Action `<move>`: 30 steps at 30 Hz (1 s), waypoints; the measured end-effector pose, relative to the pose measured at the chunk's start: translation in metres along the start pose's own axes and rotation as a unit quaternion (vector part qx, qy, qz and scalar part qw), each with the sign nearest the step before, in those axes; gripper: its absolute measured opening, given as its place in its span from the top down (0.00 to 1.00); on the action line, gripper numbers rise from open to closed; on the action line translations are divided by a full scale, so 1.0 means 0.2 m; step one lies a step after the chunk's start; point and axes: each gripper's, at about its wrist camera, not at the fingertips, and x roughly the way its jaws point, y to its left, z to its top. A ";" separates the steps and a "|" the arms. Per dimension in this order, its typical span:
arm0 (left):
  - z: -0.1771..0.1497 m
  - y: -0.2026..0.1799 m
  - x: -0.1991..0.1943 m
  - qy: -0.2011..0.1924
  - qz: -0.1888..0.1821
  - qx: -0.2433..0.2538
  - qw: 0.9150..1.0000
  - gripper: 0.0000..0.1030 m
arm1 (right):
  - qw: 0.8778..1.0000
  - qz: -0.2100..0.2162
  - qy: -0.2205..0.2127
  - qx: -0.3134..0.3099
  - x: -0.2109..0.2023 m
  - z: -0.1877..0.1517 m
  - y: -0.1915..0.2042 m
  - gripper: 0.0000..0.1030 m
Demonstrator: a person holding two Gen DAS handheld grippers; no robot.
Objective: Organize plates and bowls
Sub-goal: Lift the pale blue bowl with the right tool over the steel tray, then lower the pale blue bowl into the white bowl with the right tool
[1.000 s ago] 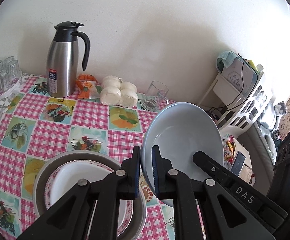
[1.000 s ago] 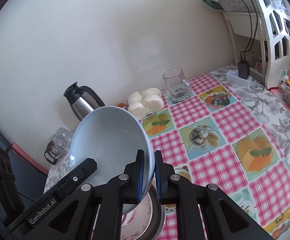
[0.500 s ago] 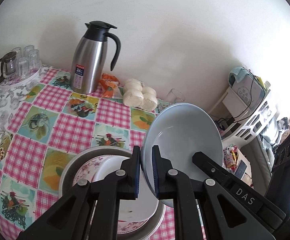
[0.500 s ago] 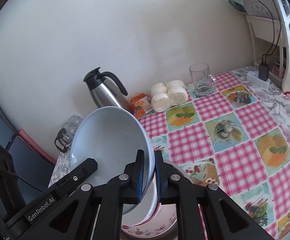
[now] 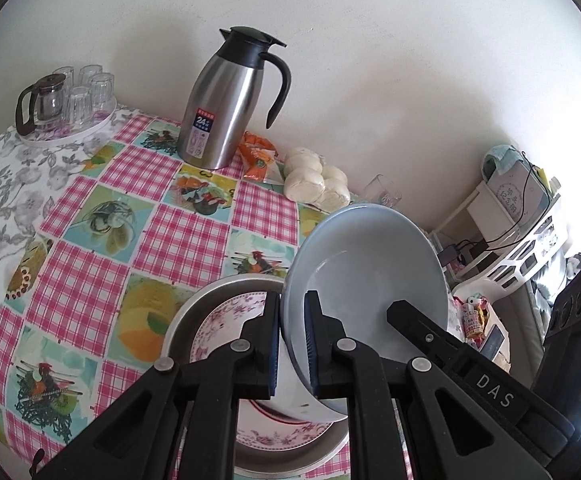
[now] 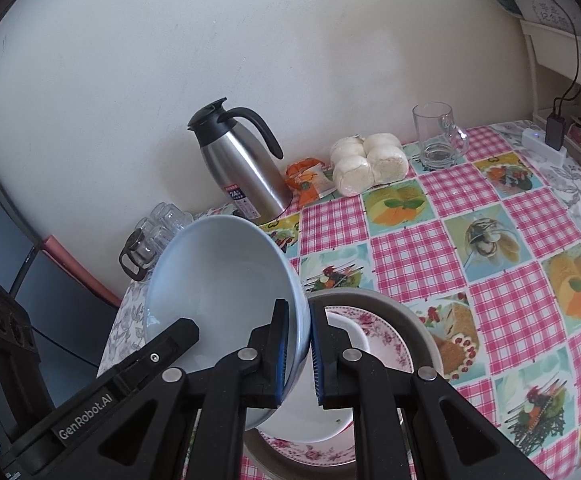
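A light blue bowl [image 5: 364, 276] hangs tilted above the table, gripped at two places on its rim. My left gripper [image 5: 292, 344] is shut on the rim's near left edge. My right gripper [image 6: 299, 352] is shut on the opposite edge of the same blue bowl [image 6: 218, 292]. Right under it stands a stack: a metal pan [image 5: 194, 314] holding a pink floral plate [image 5: 226, 314] with a white bowl [image 5: 290, 400] on top. In the right wrist view the pan [image 6: 410, 320], plate [image 6: 388, 346] and white bowl [image 6: 350, 338] are partly hidden by my fingers.
On the checked tablecloth by the wall stand a steel thermos jug [image 5: 222, 112], an orange packet [image 5: 256, 156], wrapped white buns [image 5: 318, 184] and a glass mug [image 6: 436, 136]. A tray of glasses [image 5: 66, 96] is far left. A white shelf [image 5: 530, 236] stands beyond the table's right edge.
Both grippers have carried the blue bowl to the left across the table, and it now hangs over the stack in the metal pan. Both grips are unchanged.
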 end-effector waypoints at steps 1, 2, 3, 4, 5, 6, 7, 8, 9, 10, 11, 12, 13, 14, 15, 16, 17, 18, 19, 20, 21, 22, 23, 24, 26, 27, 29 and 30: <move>0.00 0.01 0.01 0.003 0.001 -0.002 1.000 0.89 | 1.000 -0.001 0.002 0.000 0.01 0.00 0.00 0.88; -0.01 0.02 0.02 0.007 0.002 -0.004 1.000 0.89 | 1.000 -0.002 0.005 -0.001 0.02 -0.01 0.01 0.88; -0.01 0.03 0.03 0.010 0.003 -0.005 1.000 0.89 | 1.000 -0.004 0.010 -0.002 0.03 -0.02 0.01 0.88; -0.01 0.04 0.04 0.014 0.004 -0.007 1.000 0.89 | 1.000 -0.007 0.013 -0.002 0.04 -0.02 0.01 0.88; -0.01 0.04 0.04 0.017 0.005 -0.009 1.000 0.89 | 1.000 -0.011 0.018 -0.003 0.05 -0.02 0.01 0.88; -0.02 0.04 0.05 0.020 0.006 -0.011 1.000 0.89 | 1.000 -0.013 0.022 -0.004 0.06 -0.03 0.01 0.88; -0.02 0.05 0.06 0.023 0.008 -0.012 1.000 0.89 | 1.000 -0.016 0.026 -0.005 0.07 -0.03 0.01 0.88; -0.02 0.05 0.08 0.028 0.009 -0.013 0.999 0.89 | 0.999 -0.018 0.029 -0.004 0.08 -0.03 0.01 0.88; -0.03 0.06 0.09 0.033 0.010 -0.014 0.999 0.89 | 0.999 -0.021 0.033 -0.003 0.09 -0.04 0.00 0.88; -0.03 0.06 0.10 0.036 0.010 -0.015 0.999 0.89 | 0.999 -0.024 0.038 -0.003 0.10 -0.04 0.00 0.88; -0.03 0.06 0.11 0.041 0.011 -0.015 0.999 0.89 | 0.999 -0.027 0.043 -0.001 0.11 -0.05 -0.01 0.88; -0.04 0.06 0.13 0.045 0.013 -0.015 0.999 0.89 | 0.998 -0.029 0.047 -0.001 0.12 -0.05 -0.02 0.88; -0.04 0.06 0.14 0.048 0.014 -0.014 0.999 0.89 | 0.998 -0.032 0.051 0.000 0.13 -0.05 -0.02 0.88; -0.05 0.06 0.15 0.053 0.016 -0.015 0.998 0.89 | 0.998 -0.035 0.056 0.001 0.14 -0.06 -0.03 0.88; -0.05 0.06 0.16 0.057 0.016 -0.015 0.998 0.89 | 0.998 -0.036 0.060 0.003 0.15 -0.06 -0.04 0.87; -0.06 0.07 0.17 0.062 0.017 -0.015 0.998 0.89 | 0.997 -0.036 0.063 0.005 0.16 -0.06 -0.05 0.86; -0.06 0.07 0.19 0.067 0.017 -0.017 0.997 0.89 | 0.997 -0.038 0.067 0.006 0.17 -0.06 -0.05 0.86; -0.06 0.07 0.19 0.070 0.017 -0.018 0.997 0.89 | 0.997 -0.040 0.070 0.006 0.17 -0.07 -0.06 0.86; -0.07 0.07 0.20 0.071 0.018 -0.018 0.997 0.89 | 0.996 -0.043 0.073 0.006 0.18 -0.07 -0.07 0.86; -0.07 0.07 0.20 0.074 0.021 -0.017 0.997 0.89 | 0.996 -0.045 0.078 0.006 0.19 -0.07 -0.07 0.86; -0.07 0.07 0.21 0.075 0.022 -0.017 0.997 0.89 | 0.996 -0.045 0.082 0.008 0.20 -0.08 -0.08 0.86; -0.07 0.08 0.21 0.077 0.024 -0.017 0.997 0.89 | 0.995 -0.046 0.086 0.010 0.21 -0.08 -0.08 0.86; -0.07 0.08 0.21 0.078 0.025 -0.018 0.996 0.89 | 0.995 -0.046 0.089 0.011 0.22 -0.08 -0.08 0.86; -0.07 0.08 0.21 0.078 0.025 -0.018 0.997 0.89 | 0.995 -0.047 0.091 0.010 0.22 -0.09 -0.09 0.86; -0.07 0.08 0.21 0.078 0.024 -0.021 0.996 0.89 | 0.994 -0.046 0.094 0.011 0.23 -0.09 -0.09 0.86; -0.08 0.09 0.21 0.078 0.023 -0.022 0.996 0.89 | 0.994 -0.046 0.095 0.011 0.23 -0.09 -0.09 0.86; -0.08 0.09 0.21 0.079 0.021 -0.025 0.996 0.89 | 0.994 -0.045 0.095 0.010 0.23 -0.09 -0.09 0.86; -0.08 0.09 0.21 0.079 0.021 -0.027 0.996 0.89 | 0.994 -0.045 0.096 0.011 0.23 -0.09 -0.09 0.86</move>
